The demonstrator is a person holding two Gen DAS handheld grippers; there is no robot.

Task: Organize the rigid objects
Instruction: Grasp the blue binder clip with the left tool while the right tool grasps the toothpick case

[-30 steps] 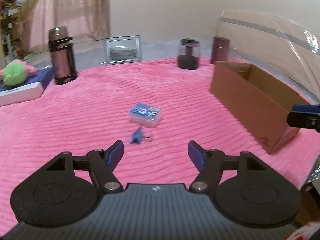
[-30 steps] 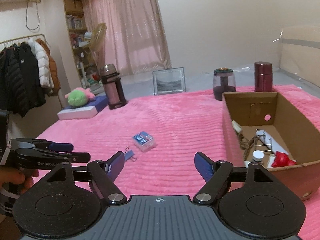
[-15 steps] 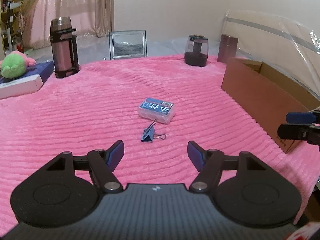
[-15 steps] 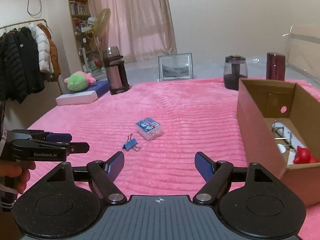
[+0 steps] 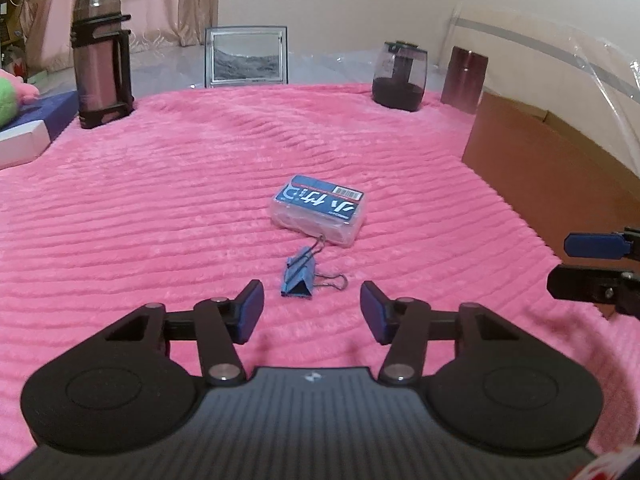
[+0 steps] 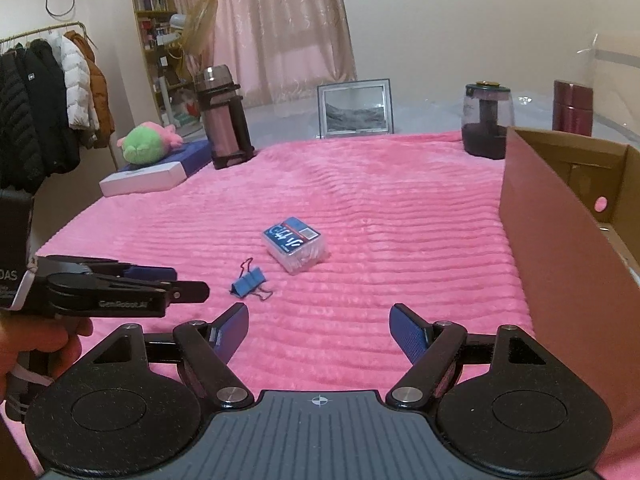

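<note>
We note the left gripper low over the pink ribbed blanket, jaws parted and just now closing in, with nothing between them. The blue binder clip lies on the blanket just beyond its fingertips, untouched. A clear plastic case with a blue label sits right behind the clip; 1 wire handle reaches its edge. The right gripper hovers empty, jaws wider apart. The cardboard box stands open at the right.
</note>
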